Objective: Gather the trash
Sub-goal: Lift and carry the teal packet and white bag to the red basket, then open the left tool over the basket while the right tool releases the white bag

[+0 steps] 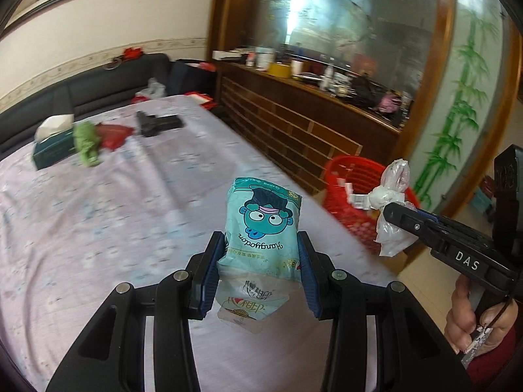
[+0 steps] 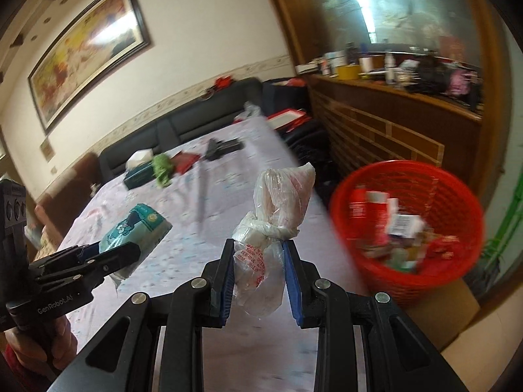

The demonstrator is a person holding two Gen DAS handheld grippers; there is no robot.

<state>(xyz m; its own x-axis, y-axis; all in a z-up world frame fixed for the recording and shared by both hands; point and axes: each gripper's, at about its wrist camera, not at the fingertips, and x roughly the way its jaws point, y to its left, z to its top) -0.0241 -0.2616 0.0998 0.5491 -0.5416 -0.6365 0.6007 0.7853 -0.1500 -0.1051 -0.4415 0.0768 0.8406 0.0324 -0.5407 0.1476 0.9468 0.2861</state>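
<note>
Clearly printed — "DAS" on right gripper (image 1: 397, 215).

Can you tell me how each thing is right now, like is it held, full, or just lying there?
Left gripper: shut on the teal packet.
Teal packet: held above the table, upright.
Right gripper: shut on the knotted plastic bag.
Knotted plastic bag: tied shut, held up.
Red basket: upright beside the table, partly filled with trash.
Tissue box: on the table, tissue sticking out.
Green cloth: crumpled on the table.
</note>
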